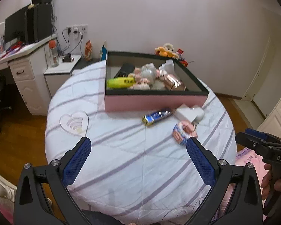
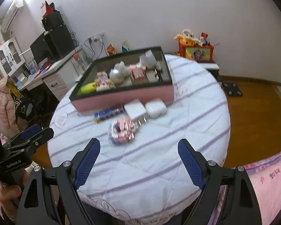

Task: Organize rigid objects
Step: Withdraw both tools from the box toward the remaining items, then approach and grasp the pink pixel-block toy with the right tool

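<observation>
Both grippers empty, jaws spread, above the bed.
Left gripper (image 1: 138, 148) and right gripper (image 2: 138, 148) approach together; the packet (image 2: 121, 133) could be knocked aside before reaching the box (image 2: 121, 97).

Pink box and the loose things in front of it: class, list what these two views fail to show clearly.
- Pink box contents, both wrist views: blurred and piled together; only a yellow tube is clear.
- Blue bar wrapper, left wrist view: print too small and blurred to read.
- Pink-and-white toy, right wrist view: motion blur hides its shape.
- White charger, left wrist view: partly hides the white case behind it.
</observation>
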`<state>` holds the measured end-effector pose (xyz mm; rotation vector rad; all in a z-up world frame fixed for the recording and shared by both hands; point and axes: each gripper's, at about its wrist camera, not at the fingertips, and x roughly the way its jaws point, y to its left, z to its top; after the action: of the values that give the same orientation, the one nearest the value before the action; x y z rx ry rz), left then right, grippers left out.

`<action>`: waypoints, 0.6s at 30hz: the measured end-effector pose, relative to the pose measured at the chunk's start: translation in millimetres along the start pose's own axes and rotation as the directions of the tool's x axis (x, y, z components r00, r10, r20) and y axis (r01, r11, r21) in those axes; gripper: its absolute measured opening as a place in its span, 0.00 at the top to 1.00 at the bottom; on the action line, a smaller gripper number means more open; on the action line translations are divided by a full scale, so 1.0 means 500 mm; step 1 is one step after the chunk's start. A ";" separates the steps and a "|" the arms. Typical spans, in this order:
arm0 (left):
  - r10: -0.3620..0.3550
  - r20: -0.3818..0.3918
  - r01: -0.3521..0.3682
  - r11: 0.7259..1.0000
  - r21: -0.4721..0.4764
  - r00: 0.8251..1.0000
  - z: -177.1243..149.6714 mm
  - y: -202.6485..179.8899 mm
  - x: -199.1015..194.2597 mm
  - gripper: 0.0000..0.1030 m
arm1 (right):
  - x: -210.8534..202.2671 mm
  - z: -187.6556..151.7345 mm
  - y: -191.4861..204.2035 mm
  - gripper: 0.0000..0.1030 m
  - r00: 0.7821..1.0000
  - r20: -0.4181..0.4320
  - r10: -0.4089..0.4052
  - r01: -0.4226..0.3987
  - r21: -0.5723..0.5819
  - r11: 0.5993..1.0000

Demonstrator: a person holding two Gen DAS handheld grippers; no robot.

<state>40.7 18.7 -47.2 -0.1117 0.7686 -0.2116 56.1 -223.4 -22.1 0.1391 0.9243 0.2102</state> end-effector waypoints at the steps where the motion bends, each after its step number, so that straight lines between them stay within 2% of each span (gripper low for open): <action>1: -0.001 -0.003 0.001 1.000 -0.001 1.000 -0.003 0.000 0.000 0.00 | 0.003 -0.002 -0.001 0.16 1.000 -0.004 0.000 0.000 0.004 1.000; 18: 0.038 -0.013 -0.039 0.999 -0.014 0.999 0.009 0.016 0.028 0.00 | 0.060 -0.006 0.044 0.16 0.998 -0.057 0.002 -0.004 -0.041 0.999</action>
<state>54.7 23.1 -55.1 -0.1091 0.7847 -0.1704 68.7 -194.6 -42.2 0.0971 0.9762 0.2369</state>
